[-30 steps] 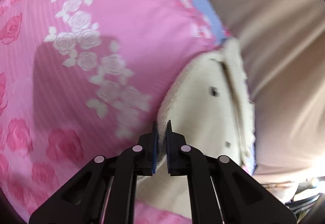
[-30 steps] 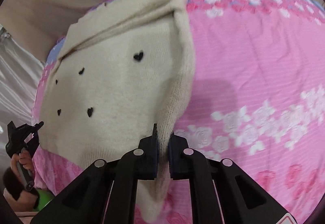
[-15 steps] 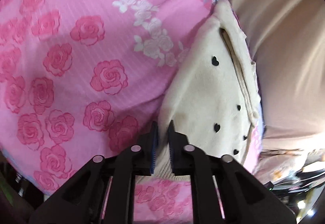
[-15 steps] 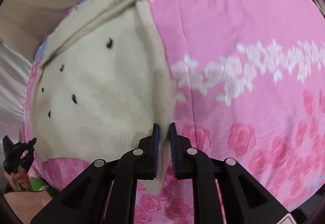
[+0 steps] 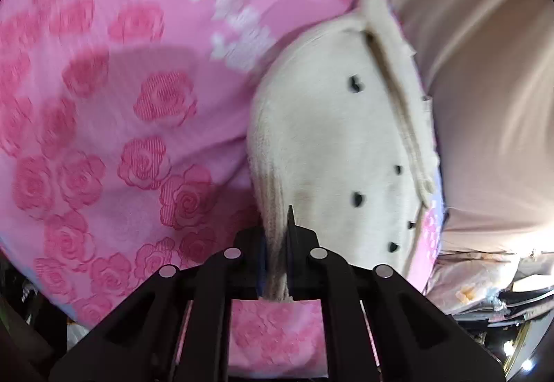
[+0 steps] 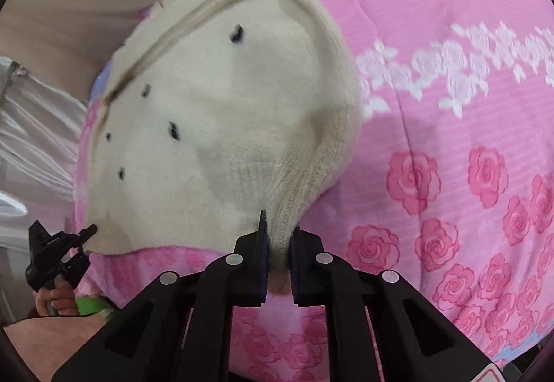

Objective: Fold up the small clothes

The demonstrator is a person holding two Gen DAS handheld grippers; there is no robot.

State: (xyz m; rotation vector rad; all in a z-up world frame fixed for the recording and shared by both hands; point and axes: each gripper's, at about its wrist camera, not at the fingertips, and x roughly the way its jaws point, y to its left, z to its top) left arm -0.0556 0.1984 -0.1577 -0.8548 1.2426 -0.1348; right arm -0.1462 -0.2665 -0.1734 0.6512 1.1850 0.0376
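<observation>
— Where is our cream sweater now?
— It lies on the pink rose bedsheet. Our left gripper is clenched on one ribbed corner, its jaws just closing further. Our right gripper is grasping the other corner, jaws closing too.

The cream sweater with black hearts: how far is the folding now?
Done: the cream sweater lies on the pink rose sheet, one side already turned in. In hand: the left gripper and the right gripper are each shut on a corner of its ribbed hem. Left: carry the hem toward the collar, then release.
</observation>
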